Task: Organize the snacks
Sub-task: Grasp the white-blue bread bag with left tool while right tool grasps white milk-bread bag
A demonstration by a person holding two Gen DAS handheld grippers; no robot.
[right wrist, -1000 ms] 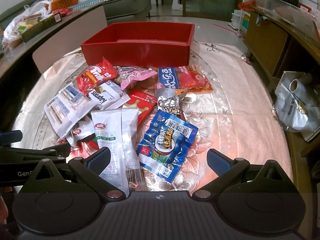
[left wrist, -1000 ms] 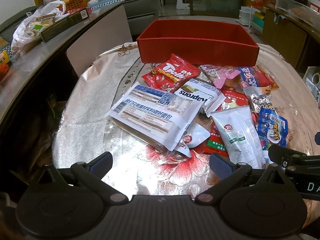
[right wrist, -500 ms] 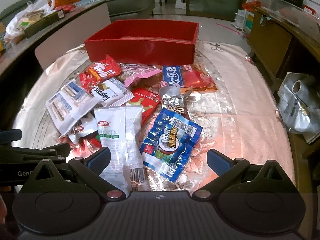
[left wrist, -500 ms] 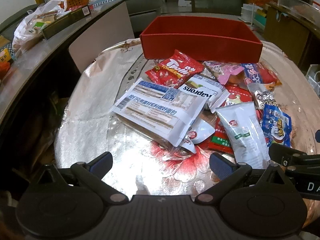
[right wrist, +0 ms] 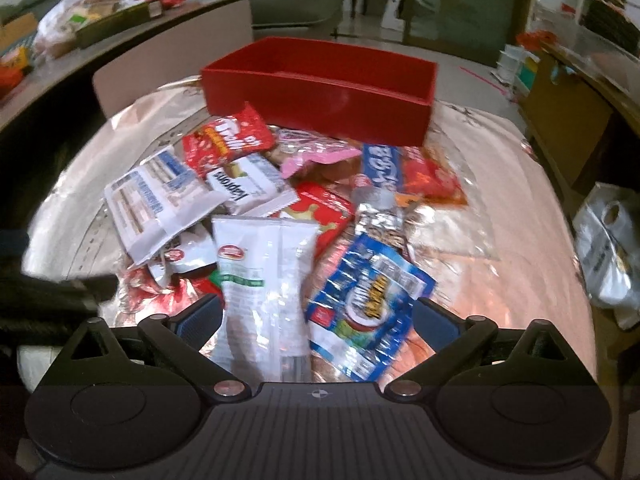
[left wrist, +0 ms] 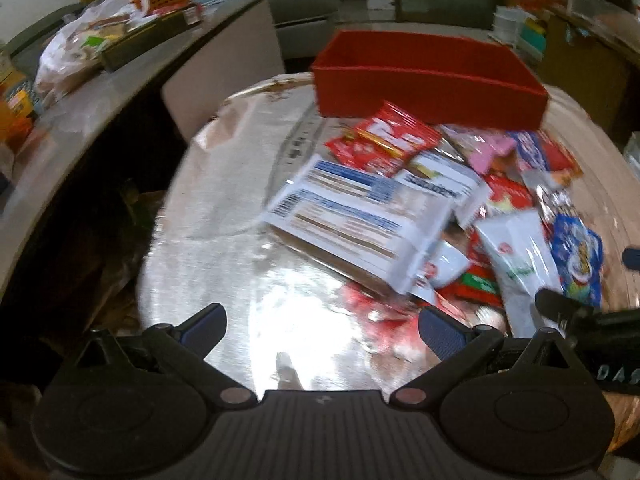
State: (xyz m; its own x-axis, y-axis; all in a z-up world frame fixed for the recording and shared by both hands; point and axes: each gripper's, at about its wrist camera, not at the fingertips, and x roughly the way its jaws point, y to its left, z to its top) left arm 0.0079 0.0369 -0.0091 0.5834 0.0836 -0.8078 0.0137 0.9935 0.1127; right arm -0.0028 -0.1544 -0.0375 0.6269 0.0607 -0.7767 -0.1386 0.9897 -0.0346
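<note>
Swinging closer than a second ago, your right gripper stays spread over the white packet and blue packet; left gripper spread, empty. Snacks all lie before the red box, none inside.

A lived-in home, likely a living or dining room: a round table under a shiny floral plastic cover, a grey upholstered sofa behind it, a long grey counter cluttered with a white plastic bag of groceries, a wooden cabinet, and a pale tiled floor.
</note>
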